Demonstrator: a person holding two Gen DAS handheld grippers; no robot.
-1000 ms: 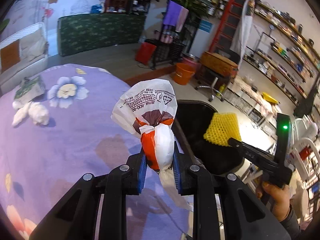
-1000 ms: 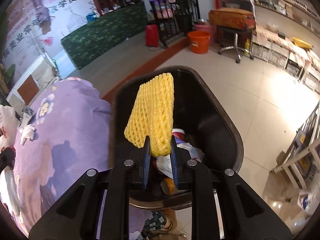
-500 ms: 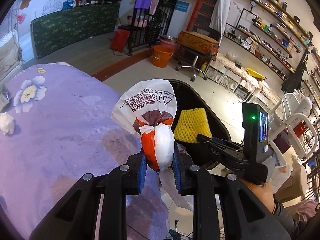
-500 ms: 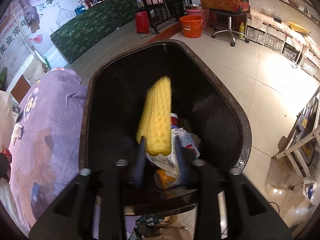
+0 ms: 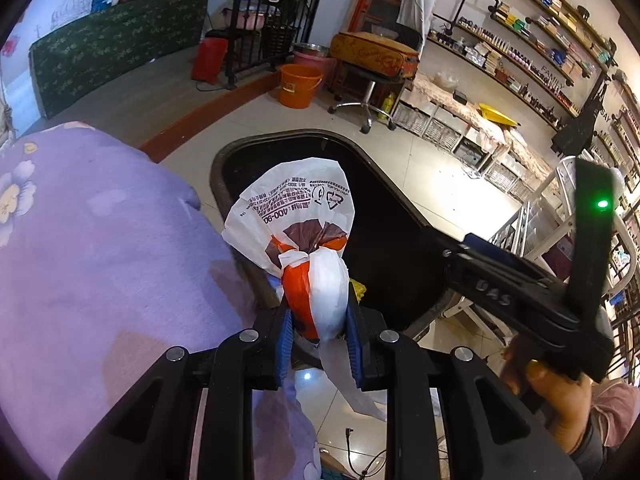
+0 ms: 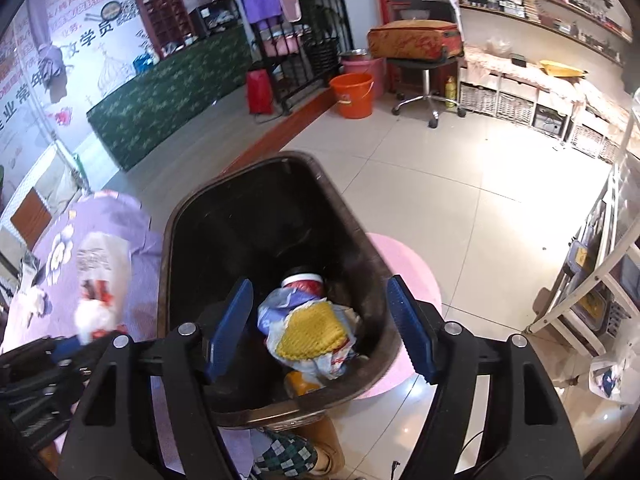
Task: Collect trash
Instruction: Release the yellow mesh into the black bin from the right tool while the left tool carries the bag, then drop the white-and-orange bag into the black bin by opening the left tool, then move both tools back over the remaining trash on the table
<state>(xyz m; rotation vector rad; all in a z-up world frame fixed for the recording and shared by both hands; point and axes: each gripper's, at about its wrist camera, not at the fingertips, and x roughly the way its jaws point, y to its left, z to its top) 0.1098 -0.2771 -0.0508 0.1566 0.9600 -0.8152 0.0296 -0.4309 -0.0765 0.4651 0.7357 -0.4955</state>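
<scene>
The left gripper [image 5: 318, 330] pinches a knotted white-and-orange plastic bag [image 5: 304, 240] between its blue pads, holding it over the near edge of the black trash bin [image 6: 372, 264], beside the purple flowered bedspread [image 5: 100, 260]. The right gripper [image 6: 320, 332] is opening, nothing between its jaws (the yellow foam net [image 6: 312, 334] lies below on the bin's rubbish).

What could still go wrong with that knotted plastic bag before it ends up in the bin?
The left gripper pinches the knotted bag near its knot, right by the black bin's rim next to the purple cloth. Let go too soon, it might fall on the cloth or floor. Its loose tail could also snag on the pads. The right gripper, opening empty over the bin, may get in the way.
</scene>
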